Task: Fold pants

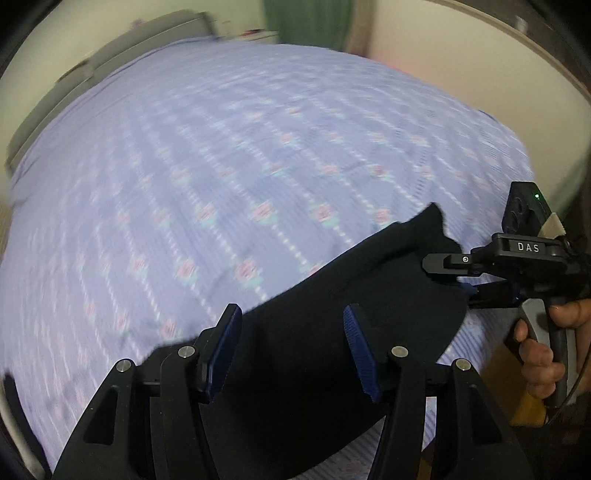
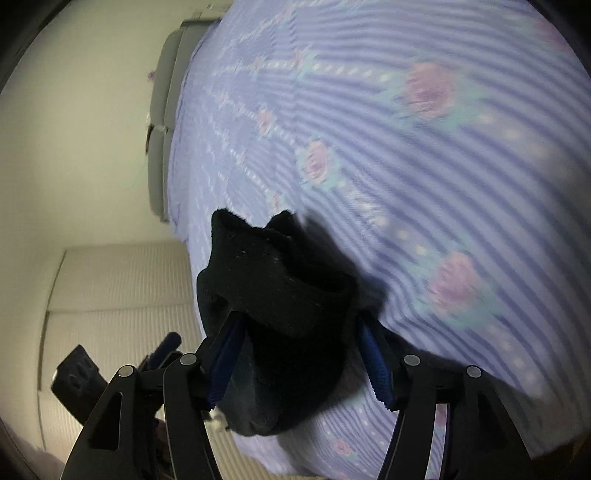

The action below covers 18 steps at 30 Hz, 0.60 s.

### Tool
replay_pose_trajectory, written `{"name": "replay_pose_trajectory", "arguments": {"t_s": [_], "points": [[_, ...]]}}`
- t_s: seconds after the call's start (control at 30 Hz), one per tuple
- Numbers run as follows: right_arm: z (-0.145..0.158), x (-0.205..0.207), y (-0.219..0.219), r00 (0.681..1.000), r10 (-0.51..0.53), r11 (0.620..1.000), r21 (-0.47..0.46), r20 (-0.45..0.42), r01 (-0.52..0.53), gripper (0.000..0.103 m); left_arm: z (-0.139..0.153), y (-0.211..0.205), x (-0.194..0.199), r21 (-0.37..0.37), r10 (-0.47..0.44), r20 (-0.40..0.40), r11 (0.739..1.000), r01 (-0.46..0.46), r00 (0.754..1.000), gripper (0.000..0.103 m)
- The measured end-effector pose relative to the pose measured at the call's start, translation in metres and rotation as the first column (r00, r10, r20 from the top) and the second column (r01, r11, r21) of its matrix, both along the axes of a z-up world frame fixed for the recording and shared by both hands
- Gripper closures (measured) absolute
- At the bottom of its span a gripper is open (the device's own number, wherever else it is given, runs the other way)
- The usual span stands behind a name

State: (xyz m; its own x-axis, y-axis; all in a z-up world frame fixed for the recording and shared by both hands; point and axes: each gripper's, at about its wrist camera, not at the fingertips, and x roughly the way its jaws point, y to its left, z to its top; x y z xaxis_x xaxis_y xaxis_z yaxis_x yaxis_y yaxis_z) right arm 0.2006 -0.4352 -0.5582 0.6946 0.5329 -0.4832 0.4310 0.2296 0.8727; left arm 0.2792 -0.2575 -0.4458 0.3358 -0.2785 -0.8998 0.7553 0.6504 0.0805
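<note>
Black pants (image 1: pixel 314 354) lie over the near edge of a bed with a lilac flowered sheet (image 1: pixel 229 177). My left gripper (image 1: pixel 291 350) is open, its blue pads (image 1: pixel 221 350) standing wide on either side of the dark cloth. My right gripper (image 1: pixel 443 266) comes in from the right in the left wrist view, held by a hand, its tip at the cloth's upper right corner. In the right wrist view, the right gripper (image 2: pixel 295 354) has a bunched wad of the pants (image 2: pixel 280 295) between its blue pads (image 2: pixel 373 365); the pads stand apart around the wad.
The lilac sheet (image 2: pixel 406 147) fills most of both views. A grey headboard (image 1: pixel 92 70) stands at the far left, a green curtain (image 1: pixel 314 22) behind. Pale floor (image 2: pixel 118 295) and the bed's grey side (image 2: pixel 162 110) show left in the right wrist view.
</note>
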Motion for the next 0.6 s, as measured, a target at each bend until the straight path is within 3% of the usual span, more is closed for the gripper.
{"name": "replay_pose_trajectory", "arguments": {"t_s": [0.23, 0.3, 0.4, 0.6], "points": [[-0.006, 0.038, 0.010, 0.994, 0.099, 0.995, 0.017, 0.034, -0.100, 0.036, -0.024, 0.021, 0.003, 0.001, 0.178, -0.024, 0.984, -0.178, 0.984, 0.047], [0.010, 0.047, 0.019, 0.988, 0.149, 0.987, -0.061, 0.032, -0.147, 0.050, -0.031, 0.031, 0.004, 0.000, 0.233, -0.037, 0.972, -0.233, 0.972, 0.047], [0.030, 0.054, 0.026, 0.986, 0.166, 0.978, -0.129, 0.003, -0.164, 0.062, -0.043, 0.043, 0.003, 0.005, 0.288, -0.048, 0.958, -0.288, 0.956, 0.047], [0.081, 0.076, 0.043, 0.981, 0.193, 0.954, -0.232, -0.013, -0.191, 0.072, -0.042, 0.062, 0.000, -0.017, 0.342, -0.045, 0.939, -0.343, 0.939, 0.047]]}}
